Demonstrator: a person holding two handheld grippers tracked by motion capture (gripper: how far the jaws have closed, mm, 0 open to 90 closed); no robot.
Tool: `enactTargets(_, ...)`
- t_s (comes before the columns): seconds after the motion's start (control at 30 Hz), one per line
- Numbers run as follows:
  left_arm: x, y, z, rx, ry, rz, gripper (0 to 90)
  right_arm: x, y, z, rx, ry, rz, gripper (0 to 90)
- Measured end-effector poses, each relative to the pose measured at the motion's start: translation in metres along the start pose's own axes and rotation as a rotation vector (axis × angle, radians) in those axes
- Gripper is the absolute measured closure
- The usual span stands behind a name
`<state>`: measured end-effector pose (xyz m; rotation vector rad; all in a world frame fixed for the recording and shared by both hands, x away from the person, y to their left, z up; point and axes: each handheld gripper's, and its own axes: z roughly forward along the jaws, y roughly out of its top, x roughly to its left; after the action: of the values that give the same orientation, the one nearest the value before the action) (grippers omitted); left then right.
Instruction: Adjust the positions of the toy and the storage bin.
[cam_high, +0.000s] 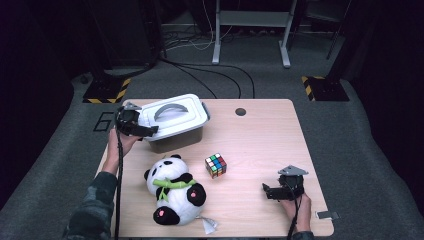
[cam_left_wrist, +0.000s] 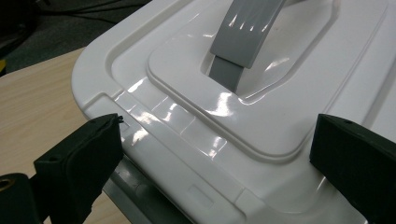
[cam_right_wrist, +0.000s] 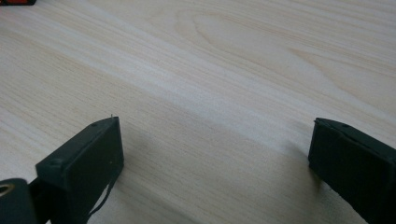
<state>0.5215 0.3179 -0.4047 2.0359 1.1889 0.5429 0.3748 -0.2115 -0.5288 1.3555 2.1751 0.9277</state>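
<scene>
A storage box with a white lid (cam_high: 172, 117) and a grey handle (cam_high: 170, 110) stands at the table's back left. My left gripper (cam_high: 148, 130) is open at the lid's near left corner, its jaws spread on either side of the lid's edge (cam_left_wrist: 187, 135), the handle (cam_left_wrist: 243, 37) just beyond. A panda plush (cam_high: 174, 189) lies on its back at the front left, and a colour cube (cam_high: 215, 165) sits in the middle. My right gripper (cam_high: 266, 190) rests low at the front right, open over bare wood (cam_right_wrist: 210, 93), nothing between its jaws.
The wooden table (cam_high: 260, 135) has a dark round hole (cam_high: 240, 111) near its back edge. A small grey tag (cam_high: 328, 215) lies at the front right corner. Beyond the table are grey floor, cables and stand legs (cam_high: 250, 30).
</scene>
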Motion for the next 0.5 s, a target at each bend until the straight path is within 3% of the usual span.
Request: enactTargets(0.5, -0.017, 0.02, 0.02, 0.019, -0.016, 0.028, 2.4, 0.0, 0.0, 0.0, 0.0, 0.0, 0.0, 2.6)
